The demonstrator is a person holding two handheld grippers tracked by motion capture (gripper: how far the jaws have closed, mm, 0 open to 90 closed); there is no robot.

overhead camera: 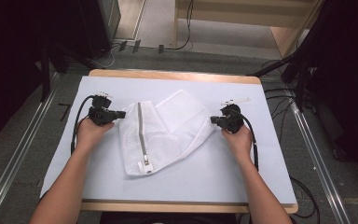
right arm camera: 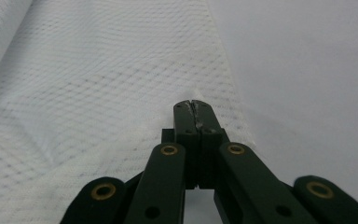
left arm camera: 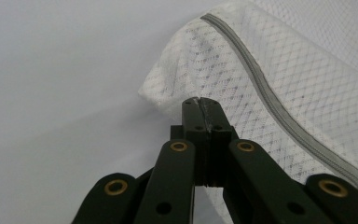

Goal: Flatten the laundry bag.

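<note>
broadly, a white mesh laundry bag [overhead camera: 161, 133] was spread mid-table [overhead camera: 261, 182], its grey zipper [overhead camera: 142, 135] run lengthwise toward the person. it was flanked closely by both grippers. the bag's left corner was pinched by the left gripper [left arm camera: 200, 103], its right edge by the right gripper [right arm camera: 193, 106], jaws pressed together.

Black left gripper [overhead camera: 121, 114], brass rivets, trailing black cables, bare forearms
</note>
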